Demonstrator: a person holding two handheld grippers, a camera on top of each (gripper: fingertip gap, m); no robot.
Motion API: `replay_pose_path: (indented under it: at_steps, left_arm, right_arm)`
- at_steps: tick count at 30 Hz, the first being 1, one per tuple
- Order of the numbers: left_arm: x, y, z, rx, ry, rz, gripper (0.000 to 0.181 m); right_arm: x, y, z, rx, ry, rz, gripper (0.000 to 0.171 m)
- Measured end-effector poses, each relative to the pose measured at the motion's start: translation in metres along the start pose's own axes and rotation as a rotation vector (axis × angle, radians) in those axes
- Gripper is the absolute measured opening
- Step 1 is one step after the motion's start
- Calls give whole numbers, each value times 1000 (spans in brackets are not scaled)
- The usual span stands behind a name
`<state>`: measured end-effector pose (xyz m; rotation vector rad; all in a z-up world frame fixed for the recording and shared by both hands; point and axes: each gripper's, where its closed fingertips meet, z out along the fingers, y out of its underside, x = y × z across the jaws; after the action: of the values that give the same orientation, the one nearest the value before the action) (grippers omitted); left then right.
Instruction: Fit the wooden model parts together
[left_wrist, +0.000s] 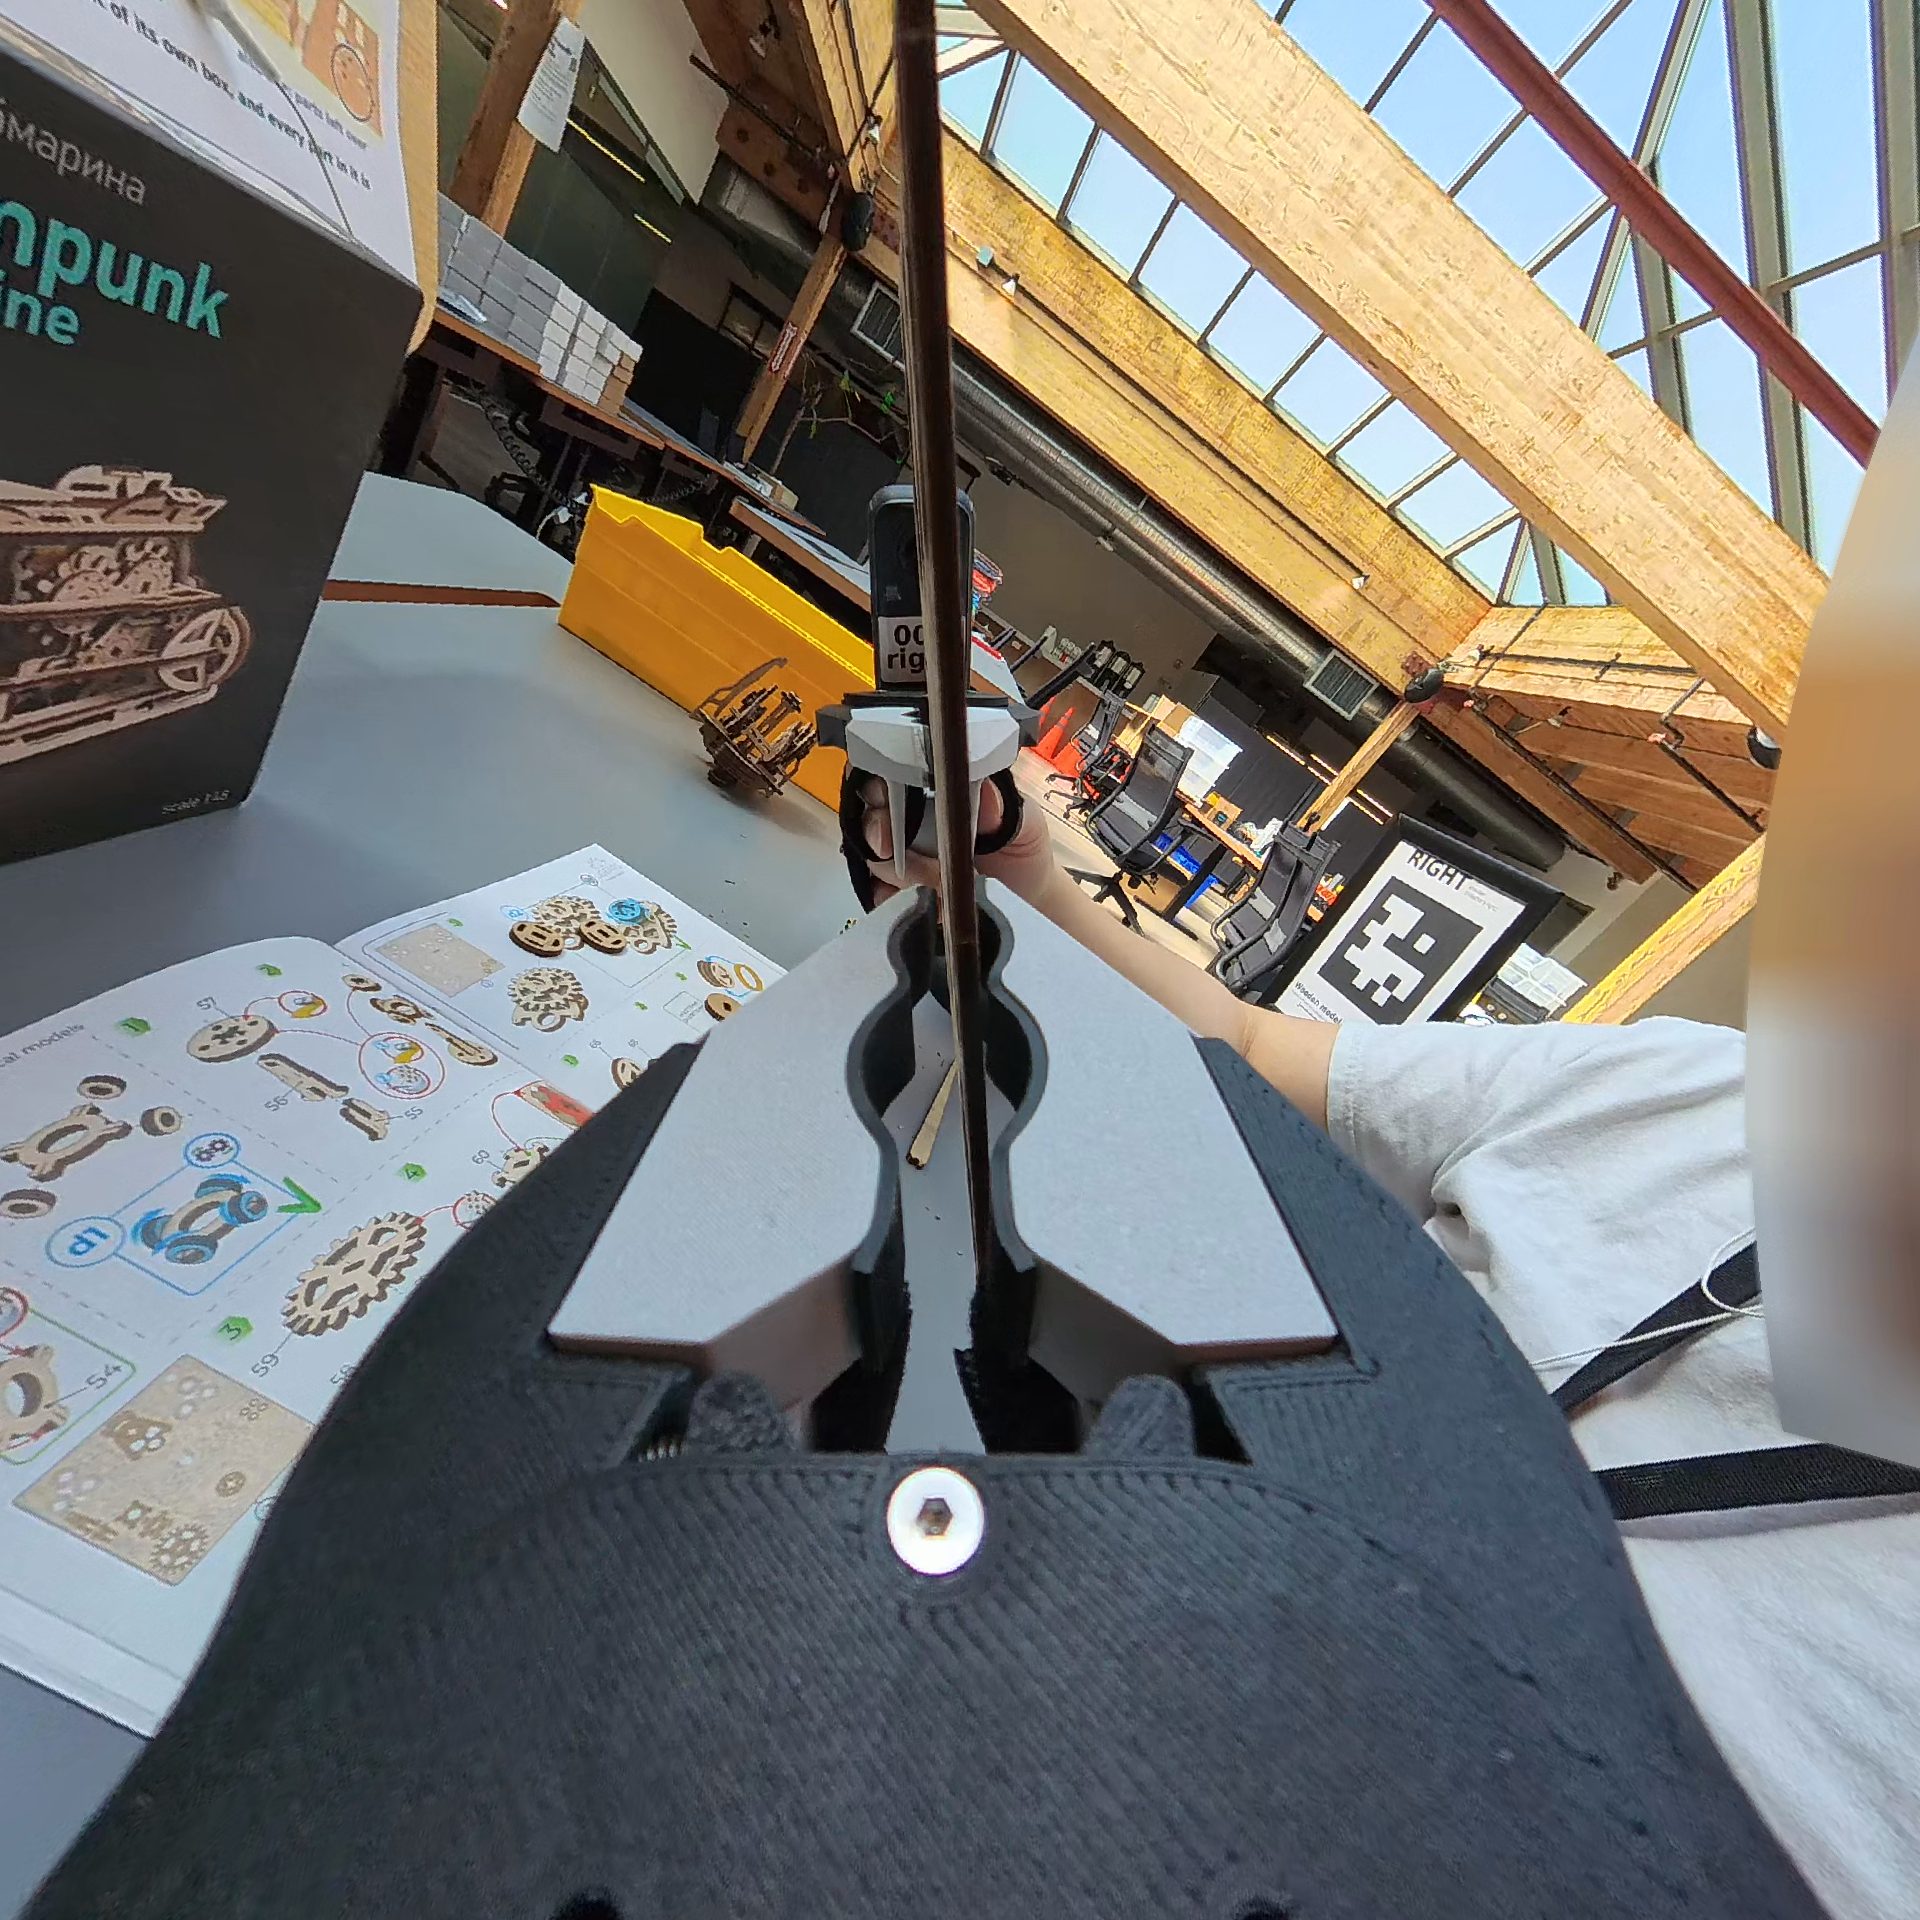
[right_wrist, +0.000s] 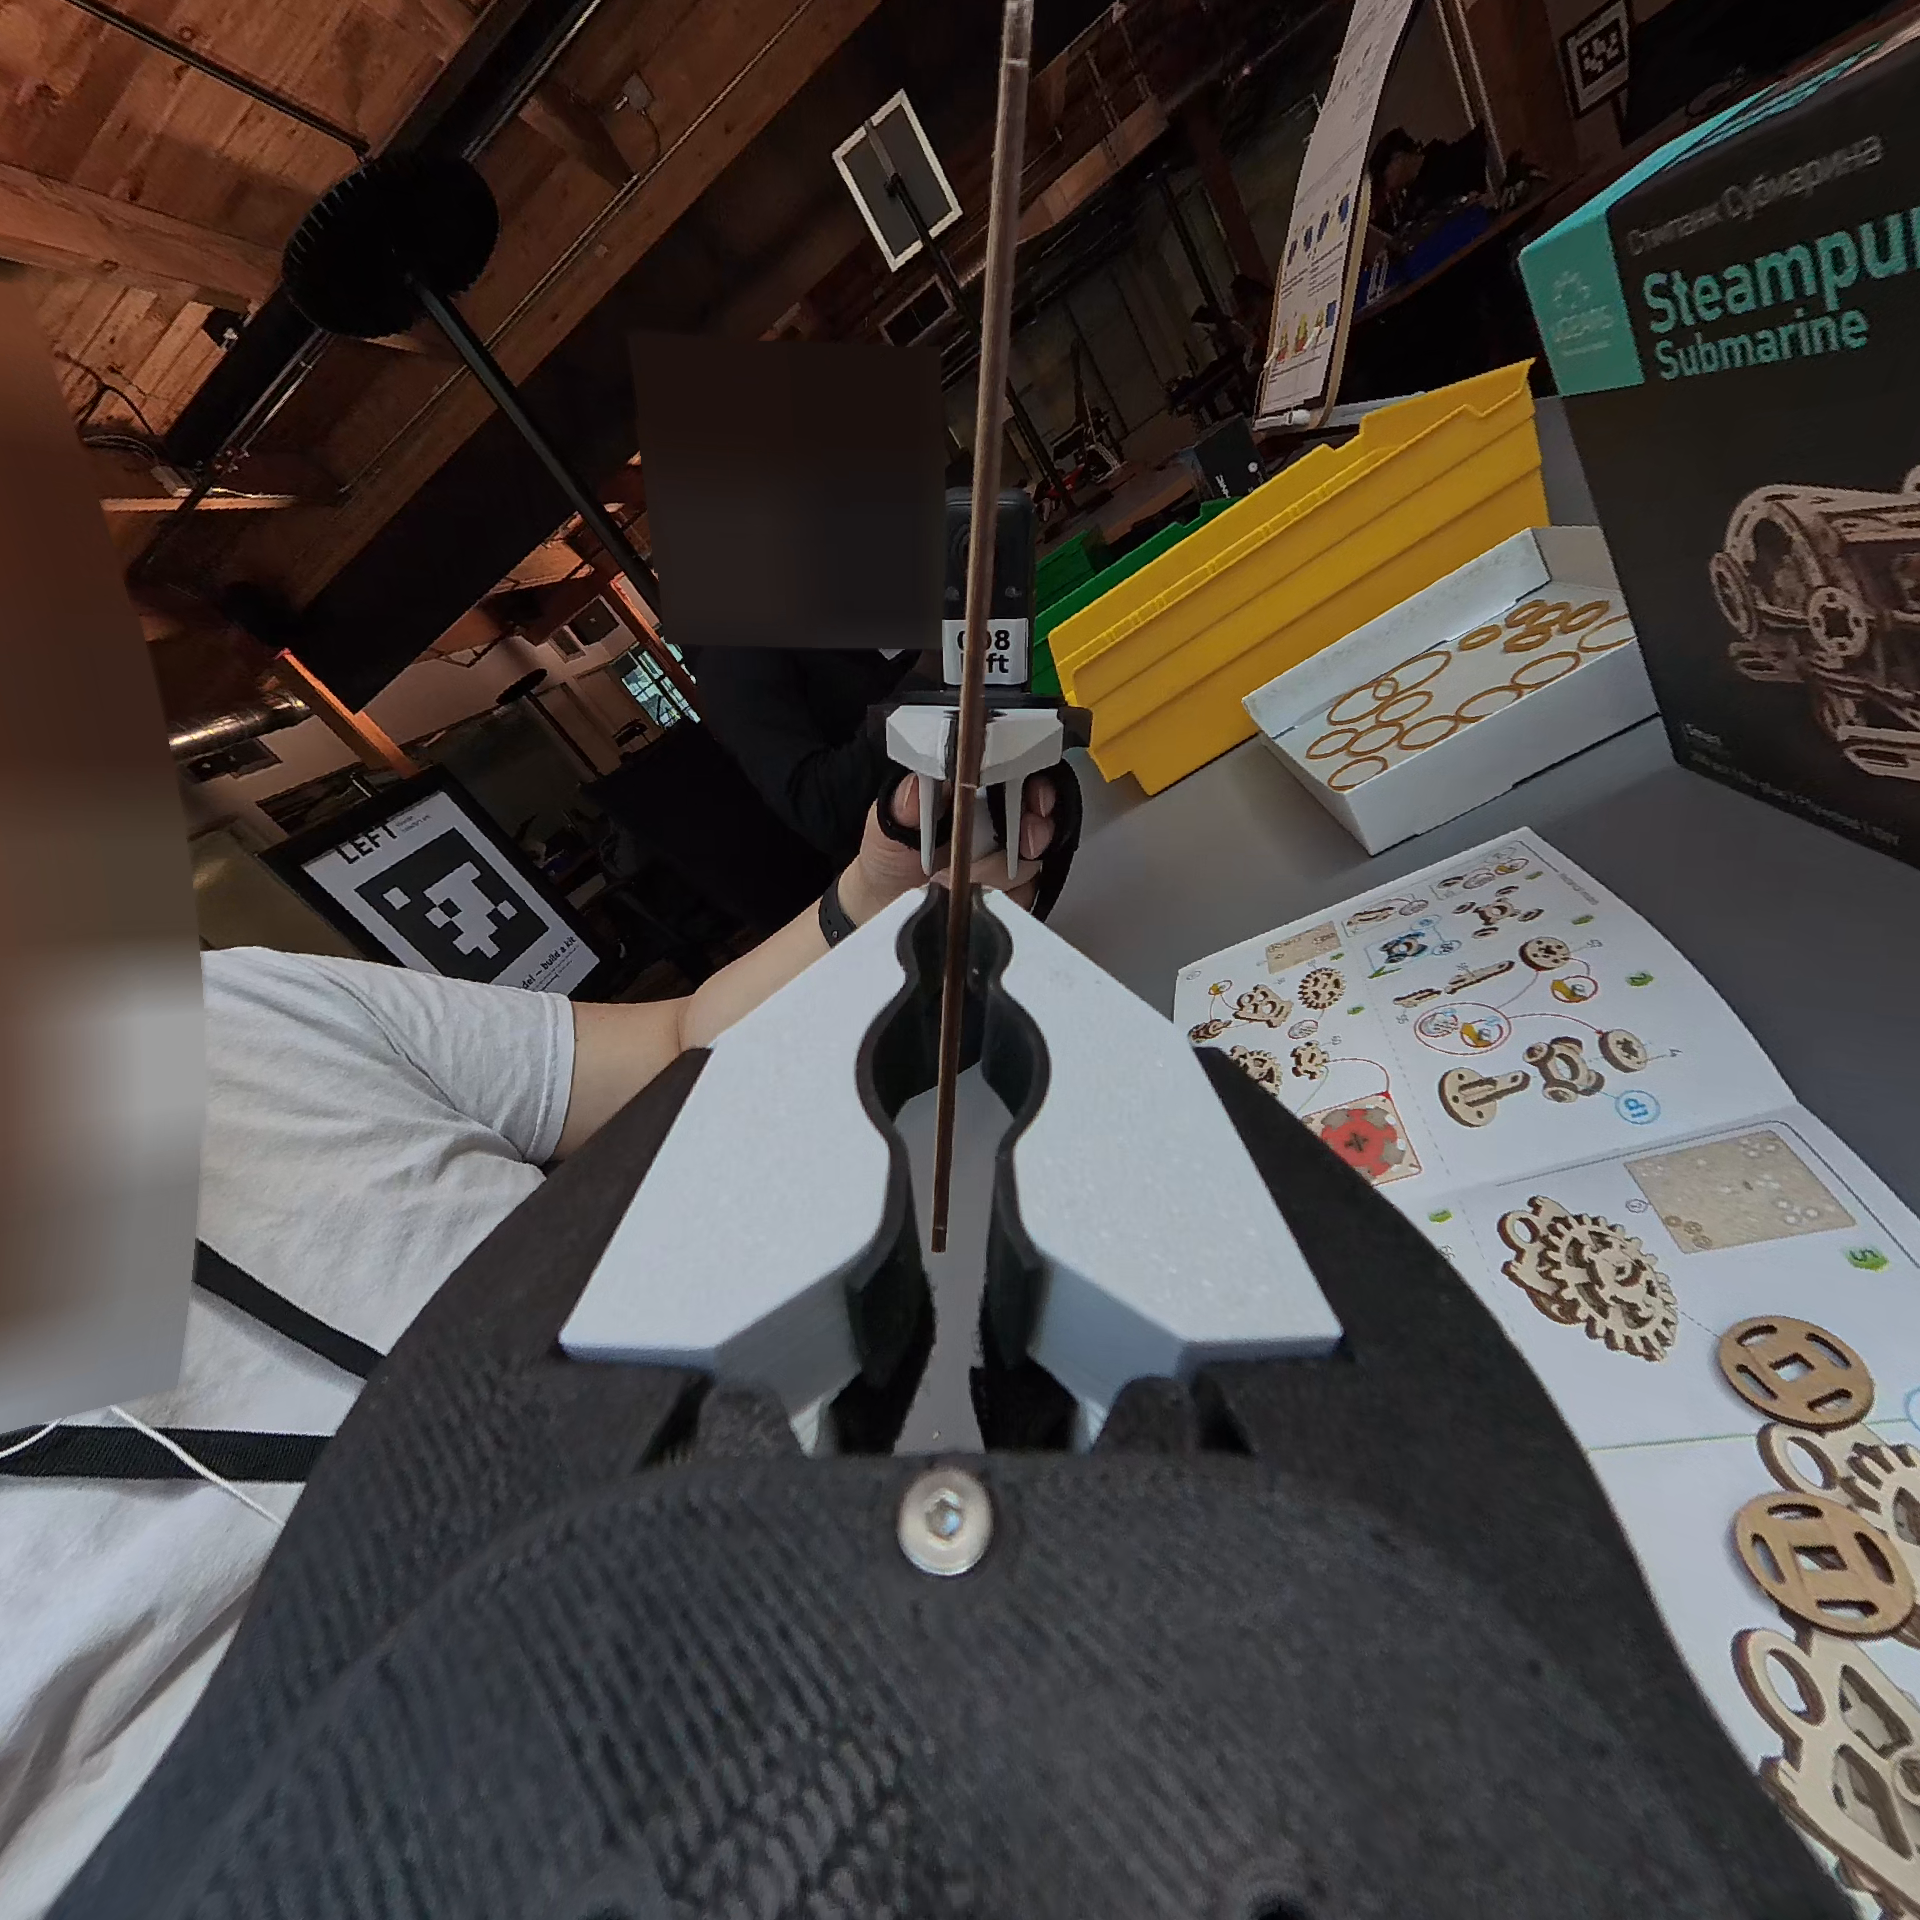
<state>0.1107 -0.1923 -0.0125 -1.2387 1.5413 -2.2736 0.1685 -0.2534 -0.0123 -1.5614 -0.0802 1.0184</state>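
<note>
Left wrist view: left tool (left_wrist: 951, 1039) clamps thin wooden sheet (left_wrist: 930, 416) edge-on, long axis upright; right tool (right_wrist: 951, 1039) opposite, clamping it too.

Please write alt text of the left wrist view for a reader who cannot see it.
The left tool is closed on the edge of a thin wooden sheet standing upright, with the right tool facing it beyond. An open instruction booklet lies on the grey table, near a dark kit box.
</note>
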Motion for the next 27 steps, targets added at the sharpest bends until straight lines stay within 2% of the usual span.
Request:
replay_pose_path:
  at_steps: [6,14,19,23,27]
  left_arm:
    - [3,4,3,-22,16,4,3]
    - [2,29,15,-150,4,36,1]
    - [3,31,16,-173,-19,71,1]
    - [7,27,14,-163,-9,69,0]
    - [7,22,11,-141,-11,51,0]
  right_arm:
    - [0,1,1,-4,0,0,1]
    - [-1,2,4,-6,-3,4,1]
    - [0,1,3,17,-17,6,1]
    - [2,-7,-1,66,-8,-6,25]
    - [7,-26,-21,128,67,-103,31]
